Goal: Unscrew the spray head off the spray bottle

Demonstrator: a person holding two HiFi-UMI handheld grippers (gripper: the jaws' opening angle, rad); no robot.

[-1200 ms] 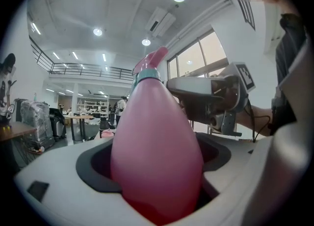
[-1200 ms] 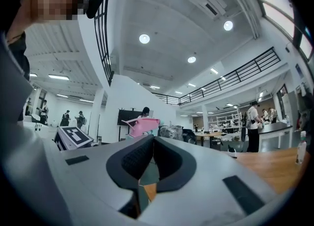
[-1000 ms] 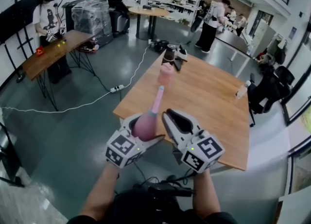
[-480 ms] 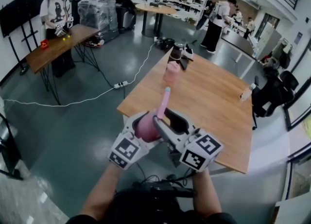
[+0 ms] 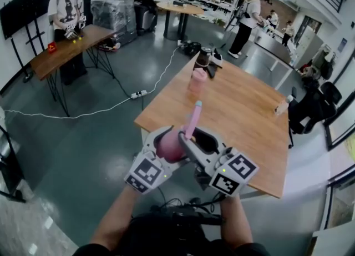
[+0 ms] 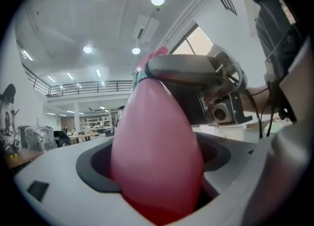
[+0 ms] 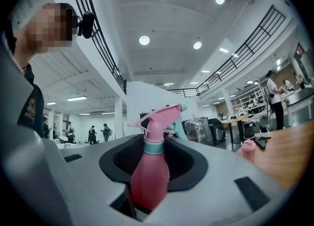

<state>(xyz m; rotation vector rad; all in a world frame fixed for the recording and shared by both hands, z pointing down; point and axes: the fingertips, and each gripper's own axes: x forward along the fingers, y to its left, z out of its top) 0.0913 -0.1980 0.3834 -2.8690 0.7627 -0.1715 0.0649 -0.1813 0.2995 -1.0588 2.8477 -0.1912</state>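
Left gripper (image 5: 165,148) is clamped across the belly of the pink spray bottle (image 6: 157,151). The bottle is held in the air in front of the person, at the near end of the wooden table (image 5: 244,116), with its nozzle aimed toward the far side. That hold is unchanged over the last second. The change is on the other side. A second ago the right gripper (image 5: 193,137) stood clear to the right of the bottle with nothing between its jaws. It has since come in leftward over the bottle's upper part, and its jaws now straddle the neck just below the spray head (image 7: 159,119). Those jaws have just been closing, with the teal collar (image 7: 153,146) standing between them. In the right gripper view a dark gap shows on either side of the collar, so the jaws are judged still apart, closed around the neck but not yet pressing on it. The left gripper view agrees on placement: one grey jaw of the right gripper lies across the top of the bottle at collar height. The spray head is still seated on the bottle. Assessment: the bottle is secured and the approach is made, but the unscrewing is not yet begun — a firm bite on the collar is needed before any turn will loosen the thread.
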